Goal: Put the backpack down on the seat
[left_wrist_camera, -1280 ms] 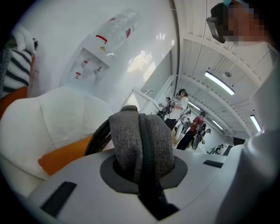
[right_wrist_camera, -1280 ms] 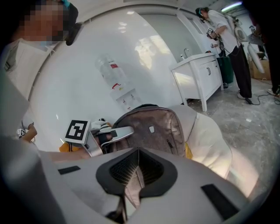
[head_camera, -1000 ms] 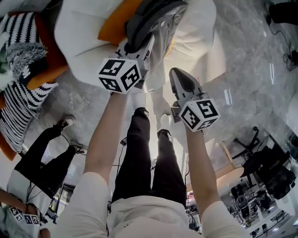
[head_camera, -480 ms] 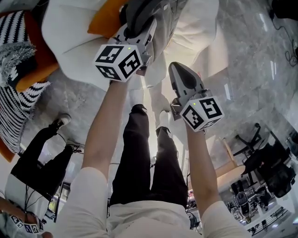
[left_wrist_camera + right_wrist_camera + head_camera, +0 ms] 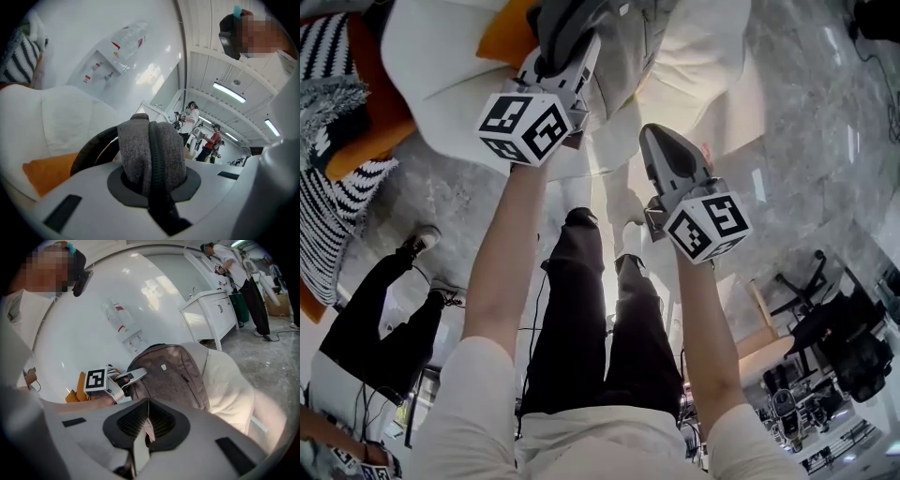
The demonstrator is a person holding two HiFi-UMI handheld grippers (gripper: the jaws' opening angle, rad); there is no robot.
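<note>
Grey backpack [image 5: 171, 373] top in L claw [image 5: 152, 187]

Grey fabric backpack [image 5: 171, 376] upright, close against the white cushioned seat [image 5: 232, 390].

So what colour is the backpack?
The backpack is mottled grey; right gripper view shows it best.

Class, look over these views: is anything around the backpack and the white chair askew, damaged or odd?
Nothing stands out. The grey backpack is upright against the white chair, its top held by the left gripper; no spill or damage shows.
</note>
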